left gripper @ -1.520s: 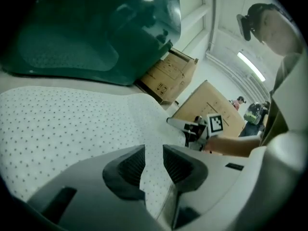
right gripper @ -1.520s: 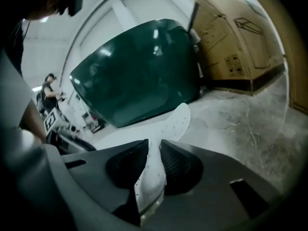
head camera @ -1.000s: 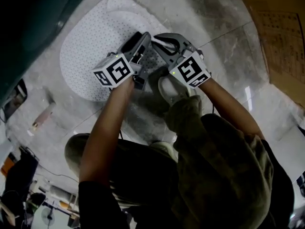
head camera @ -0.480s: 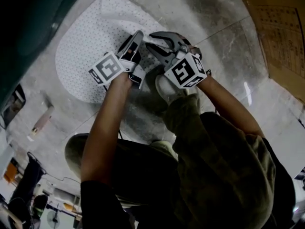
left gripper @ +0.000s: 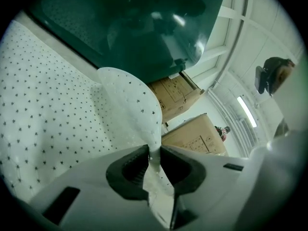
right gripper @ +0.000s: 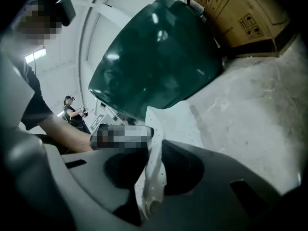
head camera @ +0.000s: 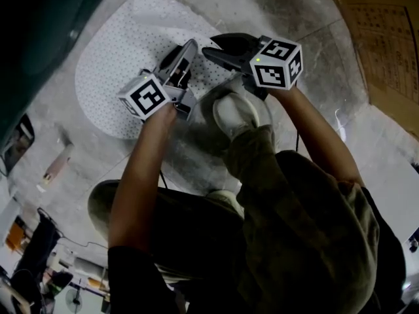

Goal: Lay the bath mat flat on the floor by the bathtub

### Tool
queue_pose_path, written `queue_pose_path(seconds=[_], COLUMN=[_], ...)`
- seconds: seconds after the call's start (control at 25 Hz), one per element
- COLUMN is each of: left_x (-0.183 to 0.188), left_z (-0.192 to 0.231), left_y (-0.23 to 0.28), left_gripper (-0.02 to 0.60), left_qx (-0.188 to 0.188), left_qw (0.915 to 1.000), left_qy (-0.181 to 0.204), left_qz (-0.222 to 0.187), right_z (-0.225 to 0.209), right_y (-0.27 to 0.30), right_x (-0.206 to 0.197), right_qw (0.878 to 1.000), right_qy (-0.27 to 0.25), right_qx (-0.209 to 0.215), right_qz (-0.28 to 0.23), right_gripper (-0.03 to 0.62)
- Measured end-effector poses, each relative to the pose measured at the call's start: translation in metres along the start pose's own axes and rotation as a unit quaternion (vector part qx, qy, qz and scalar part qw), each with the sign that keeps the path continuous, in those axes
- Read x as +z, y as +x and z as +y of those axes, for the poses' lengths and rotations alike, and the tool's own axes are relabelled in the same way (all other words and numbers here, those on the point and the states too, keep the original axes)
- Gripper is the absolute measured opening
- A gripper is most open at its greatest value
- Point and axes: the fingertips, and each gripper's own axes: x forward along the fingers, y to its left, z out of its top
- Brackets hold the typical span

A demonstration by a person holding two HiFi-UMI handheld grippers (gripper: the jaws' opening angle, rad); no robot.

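Note:
The white dotted bath mat (head camera: pixel 111 64) lies on the grey floor beside the dark green bathtub (head camera: pixel 39 31). Its near edge is raised in a fold (left gripper: pixel 134 100). My left gripper (head camera: pixel 191 46) has just been closing, and its pads (left gripper: pixel 153 155) now pinch that fold. My right gripper (head camera: pixel 208 50) meets the mat edge from the right. Its jaws (right gripper: pixel 153 165) have just been opening. A strip of mat (right gripper: pixel 155 177) still hangs between them, leaning on one pad, with a dark gap on the other side.
The person crouches, with a pale shoe (head camera: pixel 237 113) just below the grippers. Cardboard boxes (head camera: pixel 386 44) stand at the right, beyond the bare stone floor (head camera: pixel 308 38). A small pale object (head camera: pixel 55 165) lies on the floor at the left. Another person (right gripper: pixel 72 112) stands far off.
The right gripper has rolled, and its marker cube now sits higher and further right. The left gripper stays at the mat's raised edge. The mat's near fold stands a little higher.

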Motion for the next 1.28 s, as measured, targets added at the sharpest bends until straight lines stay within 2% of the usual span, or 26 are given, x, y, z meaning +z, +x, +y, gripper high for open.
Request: queue_pose_path(seconds=[0.04,0.16,0.24,0.36,0.44,0.52,0.64,0.72,0.84,1.0,1.08,1.16,1.28], left_x=[0.001,0.002,0.000,0.001,0.002,0.000,-0.012,-0.020,-0.018,-0.014,-0.014,-0.010,0.006], left_z=[-0.001,-0.001,-0.005,-0.014,-0.018,-0.019,-0.014,-0.013,-0.019,-0.020,-0.019,-0.019,-0.011], left_y=[0.000,-0.001,-0.002,-0.007,-0.013,-0.015,-0.015,-0.017,-0.020,-0.024,-0.027,-0.033,-0.051], left_gripper=[0.090,0.132,0.146,0.146,0.143,0.101,0.057,0.043,0.040,0.040,0.040,0.040,0.040], left_qx=[-0.002,-0.004,-0.009,-0.012,-0.015,-0.024,-0.027,-0.018,-0.013,-0.019,-0.015,0.002,0.032], left_qw=[1.0000,1.0000,0.9999,0.9987,0.9980,0.9985,0.9989,0.9981,0.9955,0.9969,0.9975,0.9960,0.9942], left_qy=[0.002,-0.002,0.002,0.041,0.051,0.040,0.002,0.012,0.054,0.047,0.044,0.069,0.094], left_qz=[-0.001,0.001,0.008,0.027,0.033,0.030,0.038,0.058,0.077,0.060,0.054,0.056,0.041], right_z=[0.002,0.005,0.001,-0.012,-0.029,-0.063,-0.126,-0.155,-0.182,-0.200,-0.202,-0.202,-0.208], right_y=[0.001,-0.004,-0.012,-0.031,-0.048,-0.070,-0.087,-0.090,-0.094,-0.087,-0.088,-0.091,-0.103], right_x=[0.002,0.010,0.016,0.037,0.052,0.054,0.031,0.017,0.010,-0.001,-0.001,0.001,0.005], right_qw=[1.000,1.000,0.999,0.995,0.989,0.981,0.966,0.953,0.942,0.925,0.917,0.909,0.899], right_qy=[0.002,-0.010,-0.017,0.013,0.016,0.010,-0.028,-0.071,-0.083,-0.104,-0.112,-0.117,-0.092], right_qx=[0.007,0.006,-0.006,-0.033,-0.074,-0.145,-0.250,-0.294,-0.324,-0.351,-0.367,-0.385,-0.421], right_qz=[-0.001,-0.011,-0.031,-0.092,-0.126,-0.131,-0.069,-0.019,0.029,0.101,0.114,0.112,0.075], right_gripper=[0.079,0.038,0.034,0.031,0.031,0.031,0.031,0.031,0.032,0.056,0.081,0.106,0.120])
